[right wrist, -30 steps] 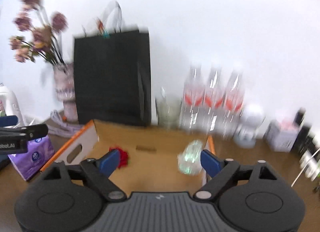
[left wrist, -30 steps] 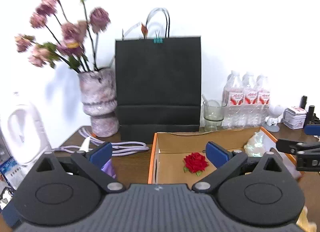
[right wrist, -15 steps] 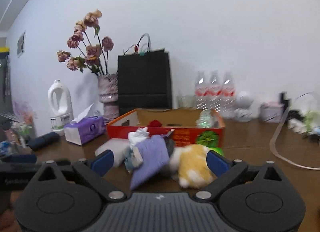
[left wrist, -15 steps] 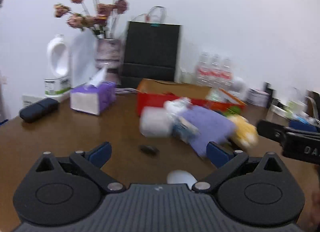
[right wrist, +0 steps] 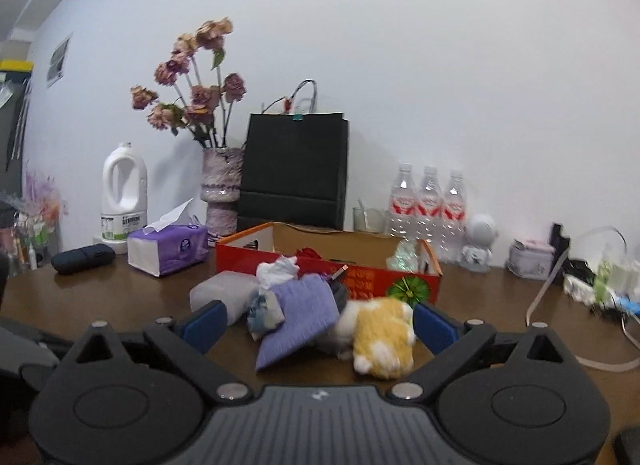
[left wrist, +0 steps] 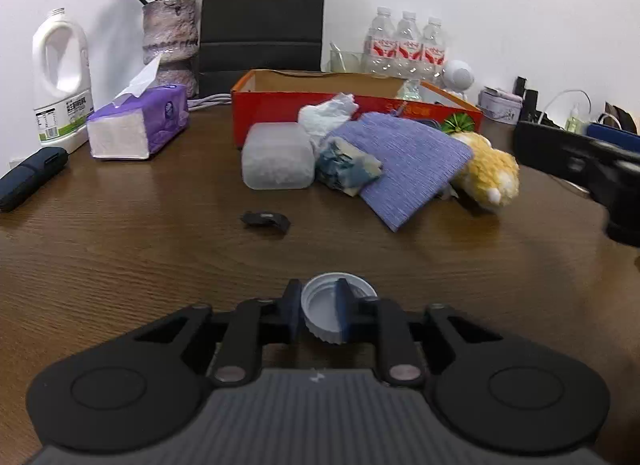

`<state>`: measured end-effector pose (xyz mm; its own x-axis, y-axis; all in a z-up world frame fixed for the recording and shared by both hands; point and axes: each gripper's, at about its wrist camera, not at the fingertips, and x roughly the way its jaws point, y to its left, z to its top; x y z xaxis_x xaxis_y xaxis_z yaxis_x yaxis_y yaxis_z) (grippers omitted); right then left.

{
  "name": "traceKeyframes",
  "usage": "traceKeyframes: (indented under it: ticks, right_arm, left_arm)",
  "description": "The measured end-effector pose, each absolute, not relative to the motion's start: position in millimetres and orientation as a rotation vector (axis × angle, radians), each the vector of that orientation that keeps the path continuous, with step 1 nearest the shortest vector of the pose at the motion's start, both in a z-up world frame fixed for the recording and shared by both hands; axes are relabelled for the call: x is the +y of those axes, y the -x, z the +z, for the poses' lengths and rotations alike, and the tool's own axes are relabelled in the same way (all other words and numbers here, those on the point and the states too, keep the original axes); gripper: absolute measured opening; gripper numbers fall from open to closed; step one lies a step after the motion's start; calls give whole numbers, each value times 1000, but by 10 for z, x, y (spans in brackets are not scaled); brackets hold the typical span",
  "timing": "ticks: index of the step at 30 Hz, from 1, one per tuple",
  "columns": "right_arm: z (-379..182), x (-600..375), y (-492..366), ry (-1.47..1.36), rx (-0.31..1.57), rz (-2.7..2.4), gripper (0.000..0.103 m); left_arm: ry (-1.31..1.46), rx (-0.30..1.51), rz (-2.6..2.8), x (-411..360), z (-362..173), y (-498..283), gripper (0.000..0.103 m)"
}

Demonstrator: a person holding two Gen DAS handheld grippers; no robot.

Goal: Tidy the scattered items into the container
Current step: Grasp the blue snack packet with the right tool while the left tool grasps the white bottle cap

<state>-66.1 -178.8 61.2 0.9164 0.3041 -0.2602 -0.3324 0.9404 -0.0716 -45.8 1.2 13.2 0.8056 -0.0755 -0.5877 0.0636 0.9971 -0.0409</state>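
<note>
My left gripper is shut on a white bottle cap, pinching its rim low over the wooden table near the front. Ahead lies a pile: a frosted plastic box, a crumpled white tissue, a blue patterned wad, a purple cloth and a yellow plush toy. A small black clip lies alone on the table. Behind them stands the red cardboard box. My right gripper is open and empty, held above the table facing the plush toy and the cloth.
A purple tissue pack, a white jug, a vase of dried roses and a black paper bag stand at the back left. Water bottles, a small white figure and cables are at the back right. A dark case lies at the far left.
Both grippers have pulled back from over the red box to the near side of the table. The left gripper has dropped low and closed on the white bottle cap.
</note>
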Motion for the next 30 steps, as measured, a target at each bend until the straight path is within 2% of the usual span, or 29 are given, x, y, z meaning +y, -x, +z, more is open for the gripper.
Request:
traceKeyframes:
  ticks: [2,4,8,11,13,16,18,25,30]
  right_arm:
    - [625,-1642,449,153,308,406,95]
    - [599,-1464,209,208,366,463,81]
    - [519,-1146,-417,218,508,506,60]
    - [380,-897,-807,271,590,464,60]
    - [251,-746,-913,344,614,443,55]
    - [131,-684,-915,371,626,410,26]
    - [147,-725,-856,336,632,421,14]
    - [507,-1172,-317,146,531,396,14]
    - [481,-1563,235,44,460,384,14]
  left_arm:
    - [19,624,-47,92,114,430,10]
    - [28,625,-16,194,122,391,9]
    - [54,621,10,418,138,351,8]
    - [69,618,20,501,165,372,8]
    - [75,619,29,524,169,373,8]
    - [71,613,28,529,177,374,8]
    - [72,600,24,534,189,388,8]
    - [64,525,-2,417,322,528,6]
    - [30,474,-32,145,412,679,6]
